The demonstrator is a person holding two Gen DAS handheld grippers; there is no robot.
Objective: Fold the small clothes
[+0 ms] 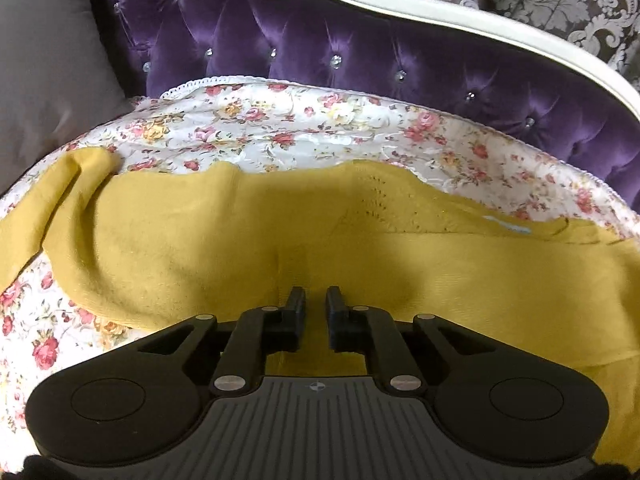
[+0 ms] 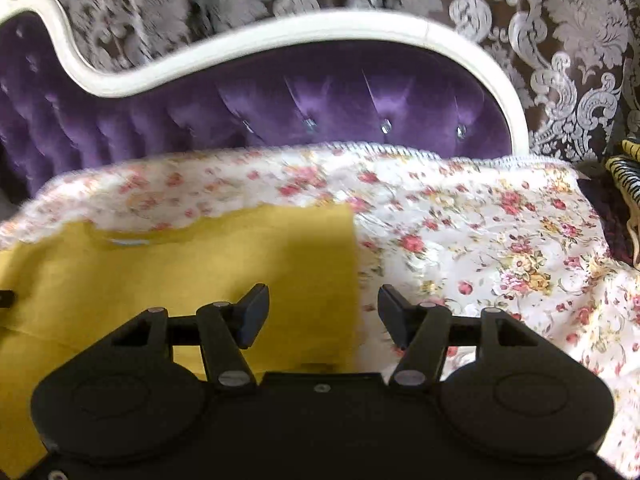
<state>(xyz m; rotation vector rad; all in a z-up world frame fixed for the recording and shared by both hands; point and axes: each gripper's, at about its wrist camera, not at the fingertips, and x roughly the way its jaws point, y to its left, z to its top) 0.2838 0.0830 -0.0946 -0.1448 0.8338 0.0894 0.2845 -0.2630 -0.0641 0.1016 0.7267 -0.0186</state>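
**Mustard garment lies crosswise on the floral cover**

Black fingers of the left gripper (image 1: 316, 300) stand nearly together, low over the near part of the mustard-yellow garment (image 1: 248, 232); whether they pinch cloth cannot be told. That garment lies flat on the floral cover (image 1: 304, 128), its long axis running side to side, parallel to the purple tufted backrest (image 1: 320, 48) beyond it. At its right end, the right gripper (image 2: 324, 304) hovers with jaws wide, straddling the garment's straight side edge.
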